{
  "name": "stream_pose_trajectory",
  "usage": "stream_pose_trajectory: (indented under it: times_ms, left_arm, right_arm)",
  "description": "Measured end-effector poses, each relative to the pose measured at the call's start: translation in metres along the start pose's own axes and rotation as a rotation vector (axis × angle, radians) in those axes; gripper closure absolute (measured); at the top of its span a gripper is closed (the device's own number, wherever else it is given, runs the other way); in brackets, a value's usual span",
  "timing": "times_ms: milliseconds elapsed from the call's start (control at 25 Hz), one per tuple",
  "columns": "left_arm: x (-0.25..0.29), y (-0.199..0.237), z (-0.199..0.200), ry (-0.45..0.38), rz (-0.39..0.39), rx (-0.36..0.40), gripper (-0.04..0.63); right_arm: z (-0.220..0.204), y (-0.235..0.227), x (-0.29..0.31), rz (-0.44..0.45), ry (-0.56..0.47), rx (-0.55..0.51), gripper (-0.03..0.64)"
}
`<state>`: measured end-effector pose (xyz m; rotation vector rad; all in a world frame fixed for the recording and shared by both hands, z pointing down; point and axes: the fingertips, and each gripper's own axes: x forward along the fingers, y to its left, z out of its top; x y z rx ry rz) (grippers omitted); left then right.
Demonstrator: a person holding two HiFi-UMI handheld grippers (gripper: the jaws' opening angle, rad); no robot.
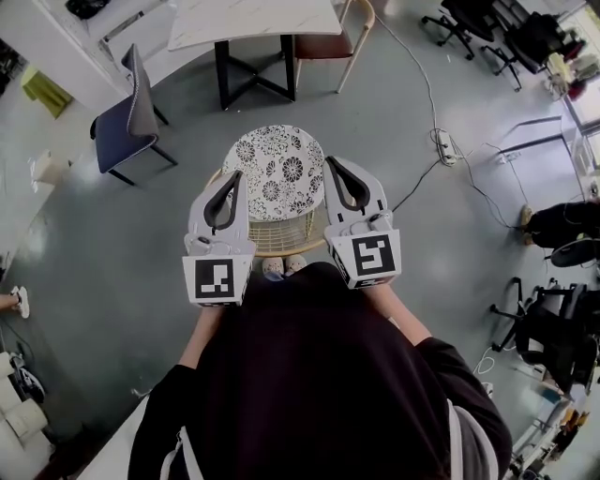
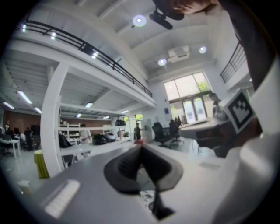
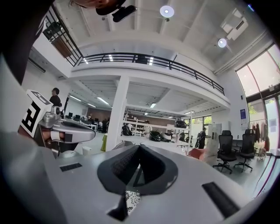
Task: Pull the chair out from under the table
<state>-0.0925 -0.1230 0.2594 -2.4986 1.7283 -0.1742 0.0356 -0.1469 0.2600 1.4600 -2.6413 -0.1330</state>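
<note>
A chair with a black-and-white floral seat point(image 1: 278, 173) and a wire back point(image 1: 281, 234) stands on the grey floor right in front of me, apart from the white marble-topped table point(image 1: 253, 19). My left gripper point(image 1: 234, 176) hangs over the seat's left edge and my right gripper point(image 1: 330, 161) over its right edge. Both point level, are shut, and hold nothing. In the left gripper view the closed tips point(image 2: 141, 146) face the open hall, with a bit of floral seat point(image 2: 146, 199) below. The right gripper view shows its closed tips point(image 3: 139, 146) the same way.
A tan chair point(image 1: 337, 42) sits tucked at the table's right side. A blue chair point(image 1: 127, 122) stands to the left. A power strip with cables point(image 1: 445, 145) lies on the floor at right, and black office chairs point(image 1: 487, 28) stand at the far right.
</note>
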Motion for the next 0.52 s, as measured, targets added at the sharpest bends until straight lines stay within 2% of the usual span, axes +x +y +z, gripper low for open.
stream_pose_trajectory:
  times_ms: [320, 520]
  left_arm:
    - [0.004, 0.007, -0.005, 0.011, -0.007, -0.005, 0.588]
    - [0.006, 0.011, -0.008, 0.006, -0.007, -0.01, 0.588]
  right_arm:
    - [-0.004, 0.004, 0.008, 0.006, 0.013, -0.008, 0.595]
    - [-0.003, 0.003, 0.012, -0.024, 0.035, 0.003, 0.595]
